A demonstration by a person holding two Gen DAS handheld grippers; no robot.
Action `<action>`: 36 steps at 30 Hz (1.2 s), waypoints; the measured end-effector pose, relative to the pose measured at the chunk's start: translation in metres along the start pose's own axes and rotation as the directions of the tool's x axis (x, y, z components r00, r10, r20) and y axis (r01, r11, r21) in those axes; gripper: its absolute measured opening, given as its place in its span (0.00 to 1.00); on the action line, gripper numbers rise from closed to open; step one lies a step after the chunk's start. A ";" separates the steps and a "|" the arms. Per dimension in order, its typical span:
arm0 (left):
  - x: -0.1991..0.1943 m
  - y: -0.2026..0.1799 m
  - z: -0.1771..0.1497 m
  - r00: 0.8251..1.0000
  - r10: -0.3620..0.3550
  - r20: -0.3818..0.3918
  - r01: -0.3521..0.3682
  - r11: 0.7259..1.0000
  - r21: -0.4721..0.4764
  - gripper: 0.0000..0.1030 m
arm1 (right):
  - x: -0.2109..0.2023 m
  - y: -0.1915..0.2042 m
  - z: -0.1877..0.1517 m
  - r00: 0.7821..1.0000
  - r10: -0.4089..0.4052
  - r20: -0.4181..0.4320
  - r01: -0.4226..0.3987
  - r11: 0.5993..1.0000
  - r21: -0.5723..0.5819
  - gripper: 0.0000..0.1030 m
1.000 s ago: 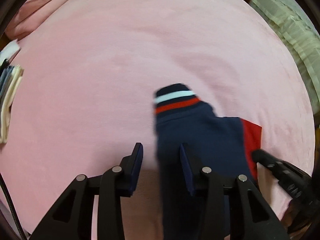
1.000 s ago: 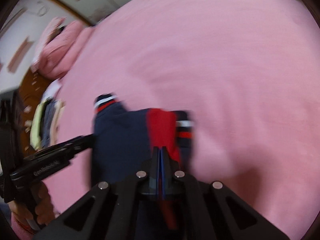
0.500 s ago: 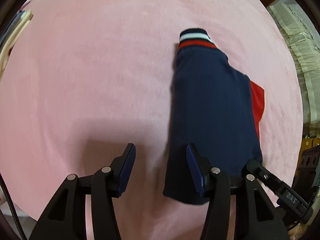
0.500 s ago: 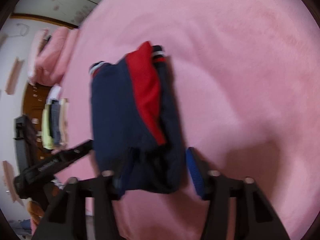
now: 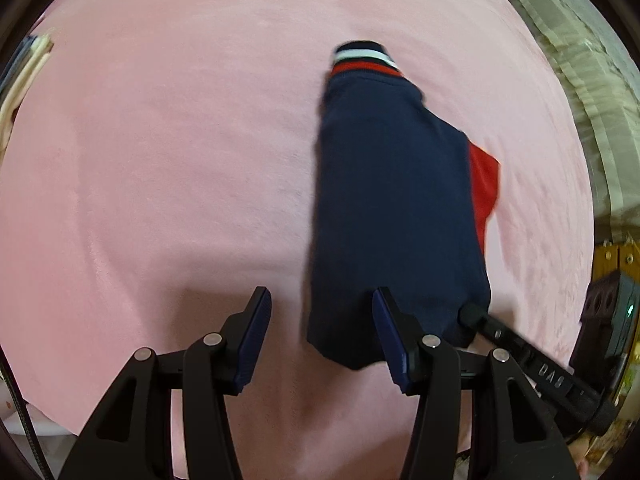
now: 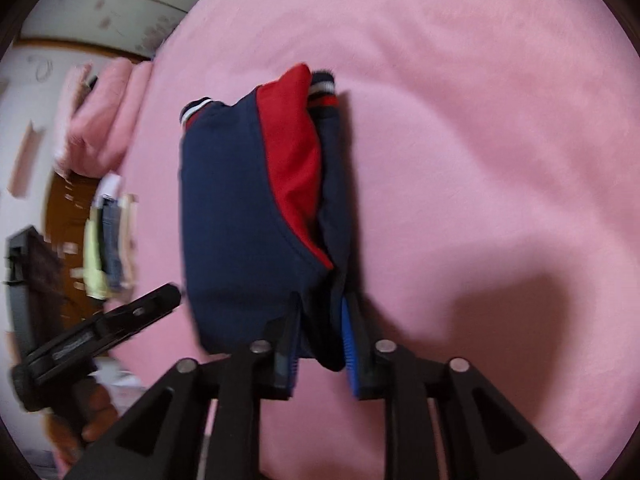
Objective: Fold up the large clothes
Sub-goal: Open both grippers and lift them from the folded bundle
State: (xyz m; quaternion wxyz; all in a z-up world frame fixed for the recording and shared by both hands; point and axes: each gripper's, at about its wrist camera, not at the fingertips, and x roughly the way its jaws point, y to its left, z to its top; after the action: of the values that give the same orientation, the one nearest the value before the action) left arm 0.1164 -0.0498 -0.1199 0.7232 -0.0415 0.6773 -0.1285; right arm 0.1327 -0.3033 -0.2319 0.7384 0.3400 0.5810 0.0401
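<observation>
Pink bedspread [image 5: 168, 168] filling almost the whole of both frames, softly wrinkled. Folded on it, a navy garment [image 5: 396, 216] with a red panel [image 6: 294, 168] and striped cuffs [image 5: 362, 58]: right of centre in the left wrist frame, left of centre in the right wrist frame. Long axis running from the lower edge up the frame, cuffs at the far upper end, folded bottom edge nearest the cameras.

Left gripper [image 5: 322, 334] spread wide, the garment's near left corner lying between its fingers, nothing pinched; right finger over the cloth's lower edge, contact not clear. Right gripper [image 6: 320, 344] closed partway onto the garment's lower right corner, dark cloth bunched between the blue pads [image 6: 350, 344].

Pink pillows [image 6: 102, 120] in the upper left of the right wrist frame. Stack of folded clothes [image 6: 108, 240] at mid left, beside the bedspread's edge. Pale ruffled fabric [image 5: 580, 80] at the upper right of the left wrist frame.
</observation>
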 end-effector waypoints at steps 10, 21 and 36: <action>0.011 -0.029 -0.002 0.998 -0.060 -0.021 0.062 0.996 0.068 0.31 | -0.043 0.018 0.011 0.977 0.062 0.203 -0.040 0.993 -0.111 0.24; 0.021 -0.017 -0.006 0.994 0.089 -0.061 -0.087 0.996 0.030 0.39 | -0.022 0.034 0.003 0.977 -0.138 0.163 0.173 0.959 -0.224 0.25; -0.034 -0.049 -0.026 0.975 0.221 0.032 -0.223 0.970 0.096 0.79 | -0.069 0.072 -0.020 0.966 -0.235 0.107 0.256 0.928 -0.271 0.78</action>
State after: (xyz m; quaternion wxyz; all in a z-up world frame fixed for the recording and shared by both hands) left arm 0.0824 -0.0857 -0.0778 0.7412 0.0692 0.6629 -0.0798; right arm 0.1171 -0.2702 -0.1365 0.7993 0.1570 0.5798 0.0177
